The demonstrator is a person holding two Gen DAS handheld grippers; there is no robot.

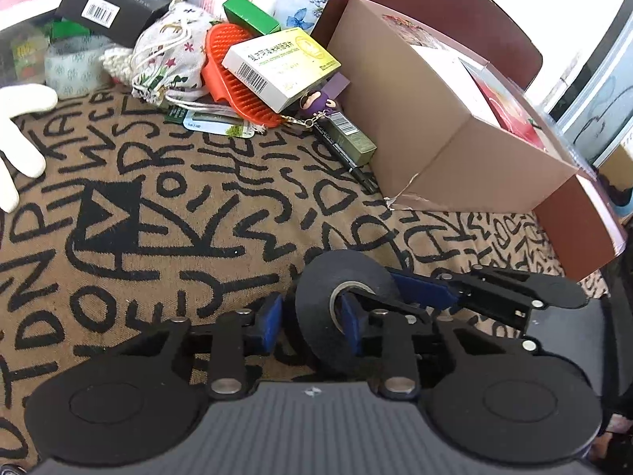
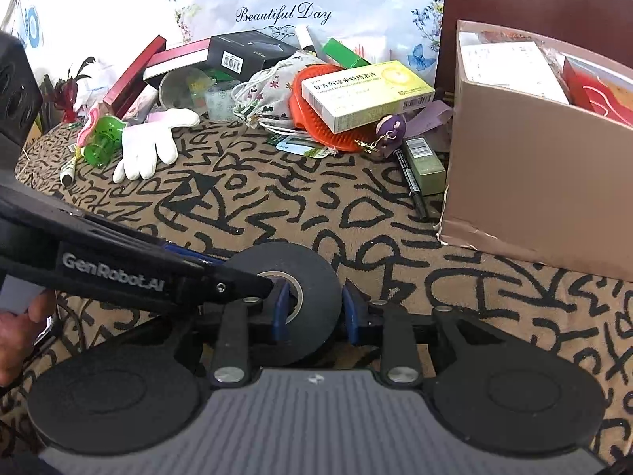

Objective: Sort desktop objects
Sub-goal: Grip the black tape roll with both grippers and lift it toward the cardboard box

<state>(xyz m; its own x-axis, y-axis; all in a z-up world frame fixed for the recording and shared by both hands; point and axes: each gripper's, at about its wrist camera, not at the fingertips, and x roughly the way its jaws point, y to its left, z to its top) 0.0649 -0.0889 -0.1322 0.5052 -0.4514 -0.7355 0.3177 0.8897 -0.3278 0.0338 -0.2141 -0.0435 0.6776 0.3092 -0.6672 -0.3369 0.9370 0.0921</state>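
Observation:
A black tape roll [image 1: 316, 277] [image 2: 316, 273] stands on edge on the letter-patterned cloth, close to both cameras. My left gripper [image 1: 310, 322] grips the roll's wall, with one blue pad inside the core and the other on the outer side. In the right wrist view my right gripper [image 2: 316, 310] is shut on the opposite wall the same way. Each gripper shows in the other's view: the right gripper [image 1: 399, 297] comes in from the right, the left gripper [image 2: 237, 273] from the left.
An open cardboard box [image 1: 455, 126] [image 2: 534, 182] with items inside stands at the right. A pile at the back holds a medicine box [image 2: 364, 95], orange brush [image 2: 316, 134], drawstring pouch [image 2: 269, 91], marker [image 2: 411, 182] and white glove [image 2: 150, 146]. A person's hand [image 2: 16, 328] is at left.

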